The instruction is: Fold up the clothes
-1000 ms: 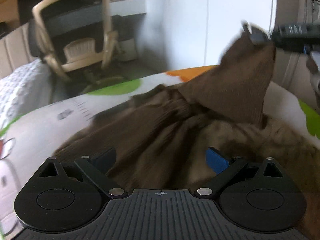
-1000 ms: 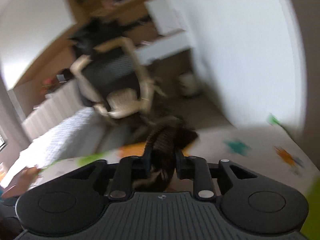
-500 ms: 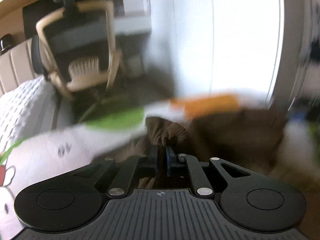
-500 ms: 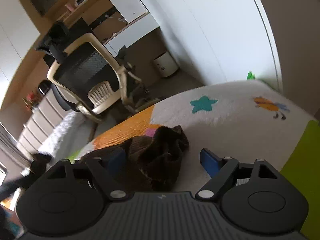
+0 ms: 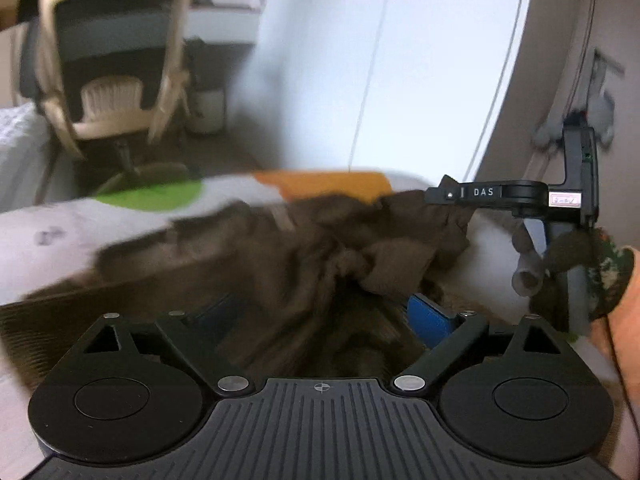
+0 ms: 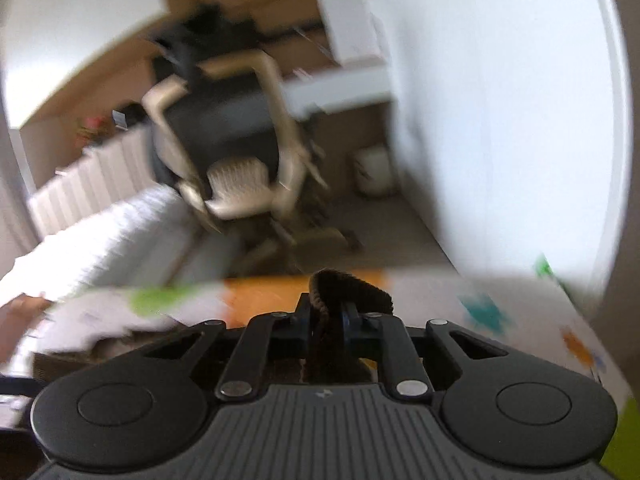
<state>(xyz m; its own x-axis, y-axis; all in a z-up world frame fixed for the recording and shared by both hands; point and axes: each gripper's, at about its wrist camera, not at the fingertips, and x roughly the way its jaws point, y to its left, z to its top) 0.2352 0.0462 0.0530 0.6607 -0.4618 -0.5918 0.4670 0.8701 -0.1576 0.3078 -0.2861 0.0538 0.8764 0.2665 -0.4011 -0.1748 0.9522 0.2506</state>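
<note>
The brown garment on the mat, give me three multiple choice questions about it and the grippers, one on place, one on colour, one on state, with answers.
1. Where does the brown garment lie?
A. On the office chair
B. On a patterned mat
C. On the floor

2. What colour are the pads on the left gripper?
A. Blue
B. Red
C. White

3. How do the jaws of the right gripper stand?
A. Wide open, empty
B. Out of view
C. Closed on a fold of the garment

Answers:
1 B: white patterned mat with green and orange patches shows around the cloth.
2 A: a blue pad shows beside the cloth.
3 C: the right wrist view shows brown cloth pinched between them.
</note>
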